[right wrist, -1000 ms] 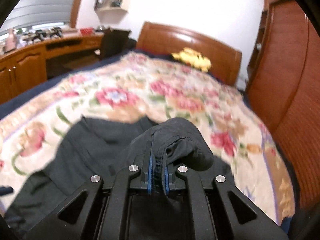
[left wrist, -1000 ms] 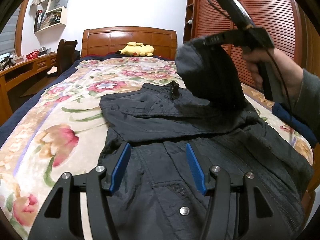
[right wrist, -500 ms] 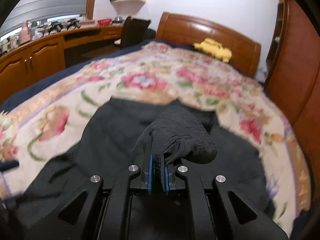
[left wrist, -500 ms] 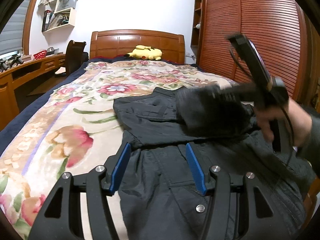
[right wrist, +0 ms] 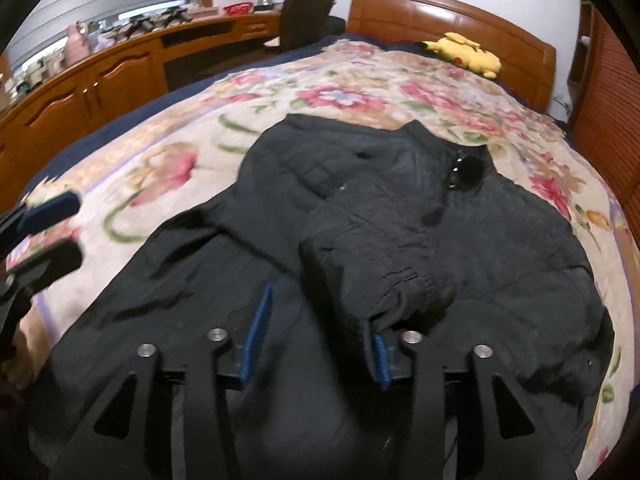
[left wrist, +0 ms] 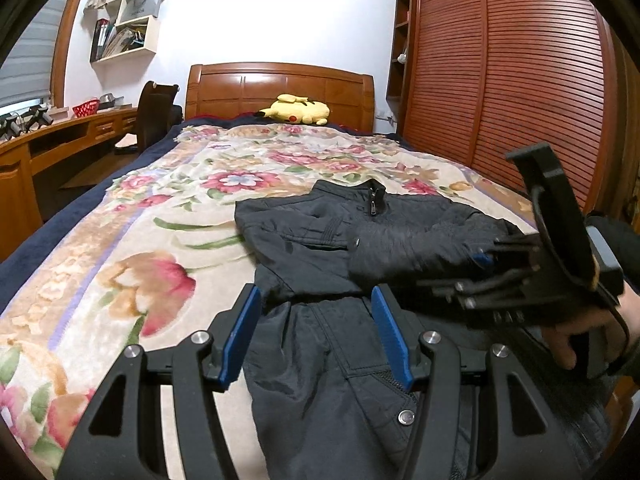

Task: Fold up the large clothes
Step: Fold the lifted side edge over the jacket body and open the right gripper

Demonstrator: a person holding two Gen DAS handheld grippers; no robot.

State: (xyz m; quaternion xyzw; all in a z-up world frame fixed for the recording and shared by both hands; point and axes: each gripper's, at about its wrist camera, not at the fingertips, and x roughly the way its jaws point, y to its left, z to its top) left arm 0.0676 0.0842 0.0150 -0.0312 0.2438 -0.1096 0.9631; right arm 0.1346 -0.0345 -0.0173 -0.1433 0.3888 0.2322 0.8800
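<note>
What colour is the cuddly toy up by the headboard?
Yellow. The plush toy lies by the wooden headboard, clearest in the left wrist view.

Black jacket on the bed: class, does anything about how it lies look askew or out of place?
Nothing is damaged. The black jacket lies flat, but its sleeve crosses the chest at a slant, bunched at the cuff against the right gripper, whose jaws have just opened off it.
</note>
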